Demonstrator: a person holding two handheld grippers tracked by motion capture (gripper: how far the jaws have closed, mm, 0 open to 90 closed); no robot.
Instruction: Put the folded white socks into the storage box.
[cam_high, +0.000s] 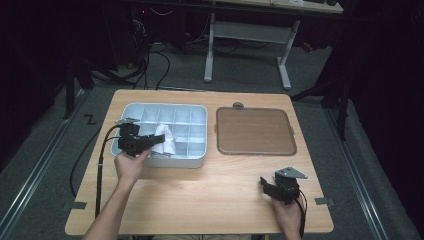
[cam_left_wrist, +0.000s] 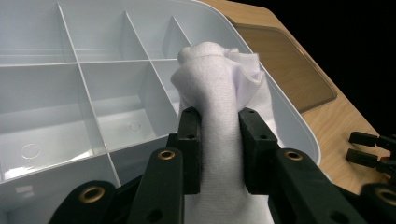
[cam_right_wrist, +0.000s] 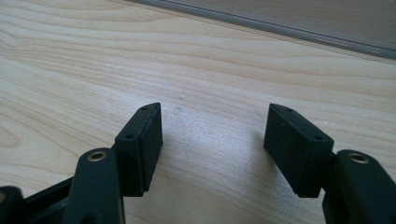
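While the left claw (cam_left_wrist: 219, 154) clamps a white rolled sock (cam_left_wrist: 222, 88) between its two black pads, the bundle hangs over the pale grey divided tray (cam_high: 131, 109), ahead of the claw and sticking out past its tips. Seen from the left gripper view, the sock sits above the cells near the tray's right-hand wall, not yet down in any one of them; which cell it is meant for cannot be told. Seen from the high view, the left claw (cam_high: 150, 141) reaches in from the tray's near-left side, sock (cam_high: 165, 140) roughly over the middle front cells. All the cells in sight beside and beyond the claw look bare, no other socks in them. Judgement: pickup is done, transport is about done, the drop is left, i.e. lower the sock into a cell, open the pads, pull back. Right claw (cam_right_wrist: 215, 140) is wide open with nothing between the pads, just bare wood of the desk (cam_right_wrist: 196, 60) under it; in the high view it (cam_high: 266, 186) rests near the desk's front-right edge, well apart from the tray. Brown lid (cam_high: 255, 131) lies flat on the desk just right of the tray, off the tray, beyond the right claw. Likely that lid goes on later, so the closing step also looks undone.
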